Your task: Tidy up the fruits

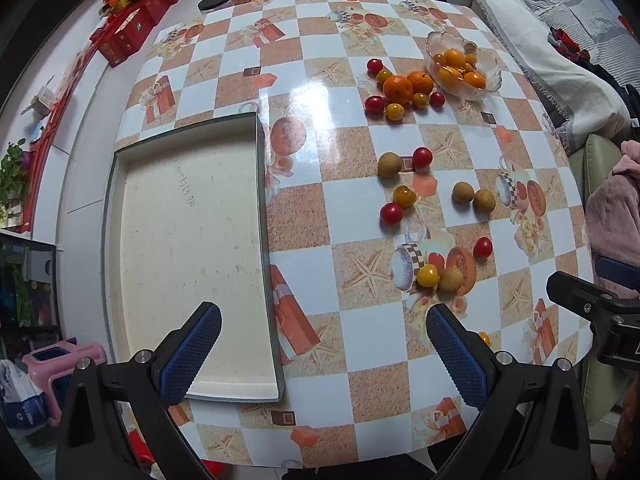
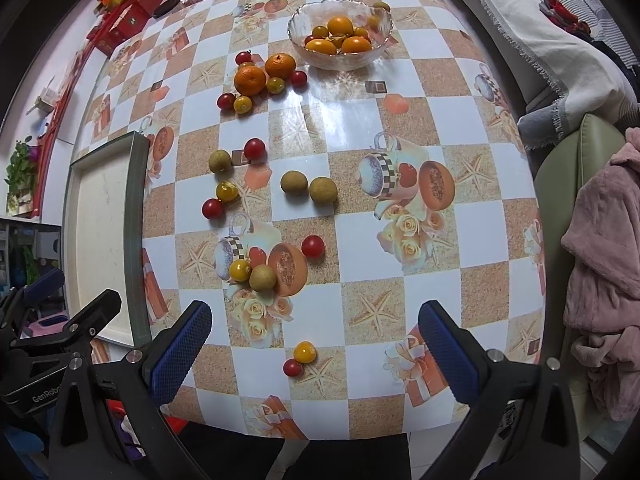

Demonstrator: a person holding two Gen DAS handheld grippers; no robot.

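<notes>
Both of your tools are spread wide with nothing between the pads: the left gripper (image 1: 322, 344) hangs over the near edge of the table beside the empty white tray (image 1: 188, 240), and the right gripper (image 2: 316, 340) hovers above the nearest pair of fruit, a small yellow tomato (image 2: 305, 352) touching a red cherry tomato (image 2: 292, 368). Everything else lies loose on the checkered tablecloth (image 2: 360, 128): brown longans (image 2: 294, 182), more red and yellow tomatoes, and two mandarins (image 2: 250, 80) next to the glass bowl (image 2: 340, 60), which already holds some orange fruit. Starting with that near pair looks sensible. Bring the right tool straight down over one tomato only, so the other does not get nudged off the table edge, and close gently, since these skins likely split and the round fruit will roll.
</notes>
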